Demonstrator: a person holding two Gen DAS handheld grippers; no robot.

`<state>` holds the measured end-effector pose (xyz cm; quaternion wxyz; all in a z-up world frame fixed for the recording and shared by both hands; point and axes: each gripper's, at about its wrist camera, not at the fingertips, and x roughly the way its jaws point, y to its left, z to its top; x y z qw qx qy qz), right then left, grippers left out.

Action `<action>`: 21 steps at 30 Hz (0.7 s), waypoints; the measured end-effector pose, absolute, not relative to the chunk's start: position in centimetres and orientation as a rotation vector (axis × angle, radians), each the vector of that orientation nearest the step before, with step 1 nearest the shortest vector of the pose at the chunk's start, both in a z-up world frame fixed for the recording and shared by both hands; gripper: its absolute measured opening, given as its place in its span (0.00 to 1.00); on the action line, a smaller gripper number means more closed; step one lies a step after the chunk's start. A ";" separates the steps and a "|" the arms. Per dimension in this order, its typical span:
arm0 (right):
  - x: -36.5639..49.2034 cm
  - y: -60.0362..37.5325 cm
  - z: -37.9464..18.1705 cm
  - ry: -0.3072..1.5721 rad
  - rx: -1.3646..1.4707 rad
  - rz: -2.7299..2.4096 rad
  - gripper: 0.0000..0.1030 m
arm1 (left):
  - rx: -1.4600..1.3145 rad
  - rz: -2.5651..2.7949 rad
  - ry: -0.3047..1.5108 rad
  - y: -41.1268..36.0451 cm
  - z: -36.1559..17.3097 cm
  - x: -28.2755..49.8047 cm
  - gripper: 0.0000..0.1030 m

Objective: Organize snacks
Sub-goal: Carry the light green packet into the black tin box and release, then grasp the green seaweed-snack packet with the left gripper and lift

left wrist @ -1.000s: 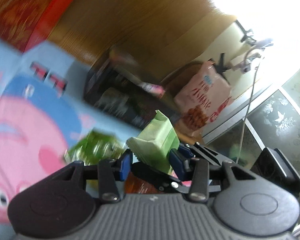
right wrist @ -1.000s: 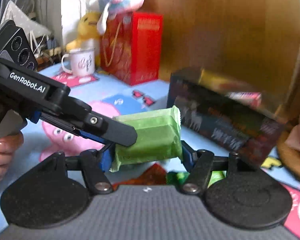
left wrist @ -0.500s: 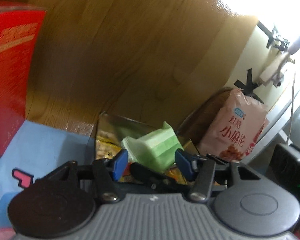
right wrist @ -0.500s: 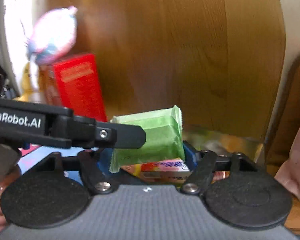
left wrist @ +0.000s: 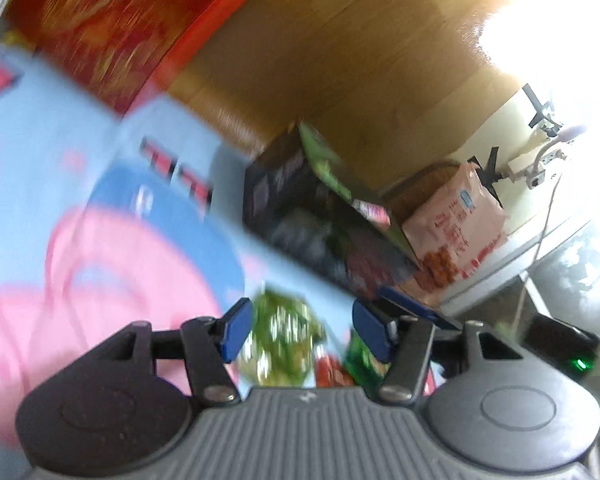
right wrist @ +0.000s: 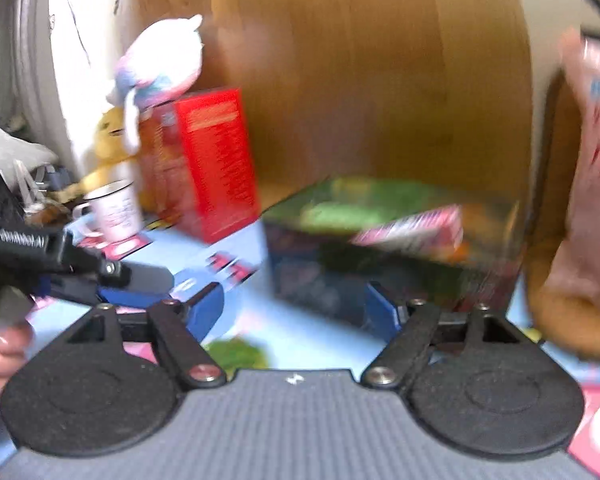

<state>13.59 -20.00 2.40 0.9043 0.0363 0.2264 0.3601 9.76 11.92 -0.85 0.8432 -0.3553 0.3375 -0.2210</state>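
Finding: the green wafer pack that sat between both grippers one second ago and half a second ago is no longer held by either. The right gripper (right wrist: 296, 304) shows nothing between its blue fingers (right wrist: 382, 312); they stand wide apart and have just been closing a little after a wider release. The left gripper (left wrist: 300, 330) is likewise empty, its fingers (left wrist: 236, 328) moderately apart, having opened from a narrower setting than a second ago.

Location of task item: a blurred green shape lies in the dark open box (right wrist: 392, 248), beside a pink-and-white pack (right wrist: 412, 230). In my judgement this is the released wafer pack, though motion blur prevents certainty.

Remaining items: on the blue cartoon-print bench (left wrist: 100, 200), loose snacks lie below the left gripper, namely a green-and-white packet (left wrist: 284, 340) with red (left wrist: 332, 372) and darker green (left wrist: 364, 360) wrappers beside it. Both views are blurred and now look down towards these.

Assessment: one deposit appears complete; the next pick-up from the loose pile is due. The large pink bag (left wrist: 456, 232) stands just beside the box, untouched.
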 end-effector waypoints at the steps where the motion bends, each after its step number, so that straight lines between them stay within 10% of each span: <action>1: 13.9 -19.7 1.9 0.512 0.093 0.759 0.65 | -0.763 -0.471 0.724 11.8 -1.3 9.4 0.53; 13: 15.4 -18.6 -0.3 0.726 0.270 0.777 0.31 | -0.675 -0.474 0.728 10.3 -3.1 9.1 0.30; 21: 12.8 -19.5 -0.6 0.684 0.327 0.846 0.28 | -0.706 -0.483 0.727 10.9 -3.4 9.0 0.30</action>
